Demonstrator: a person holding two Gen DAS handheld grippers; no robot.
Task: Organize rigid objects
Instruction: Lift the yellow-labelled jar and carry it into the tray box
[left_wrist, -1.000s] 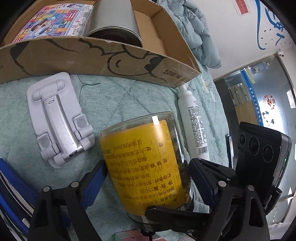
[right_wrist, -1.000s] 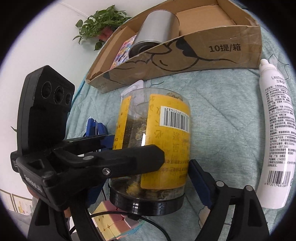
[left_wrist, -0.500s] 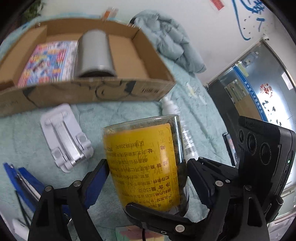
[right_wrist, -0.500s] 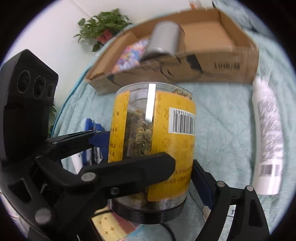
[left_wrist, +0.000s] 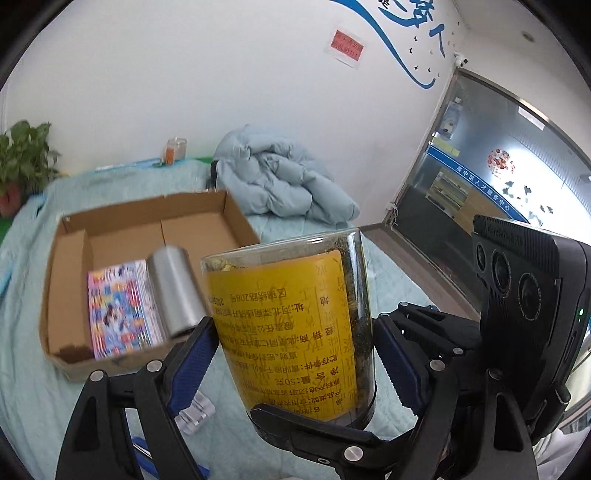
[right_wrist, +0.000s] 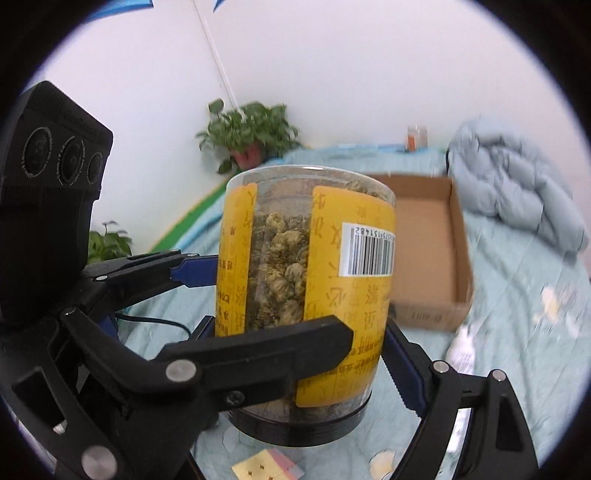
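Both grippers hold one clear jar of dried flowers (left_wrist: 291, 332) with a yellow label and black lid, lid end down, raised above the bed. My left gripper (left_wrist: 295, 354) is shut on its sides. My right gripper (right_wrist: 299, 350) is shut on the same jar (right_wrist: 306, 288). The open cardboard box (left_wrist: 74, 258) lies beyond on the bed and holds a colourful booklet (left_wrist: 118, 306) and a silver can (left_wrist: 173, 291). The box also shows in the right wrist view (right_wrist: 436, 258).
A crumpled pale blue duvet (left_wrist: 280, 188) lies behind the box. A pastel puzzle cube (right_wrist: 266, 465) and a white bottle (right_wrist: 461, 354) lie on the bed below. Potted plants (right_wrist: 251, 136) stand at the wall. A glass door (left_wrist: 498, 166) is at the right.
Both grippers have lifted the jar well up from the bed and tilted upward. The box now lies farther below and the room wall has come into view.
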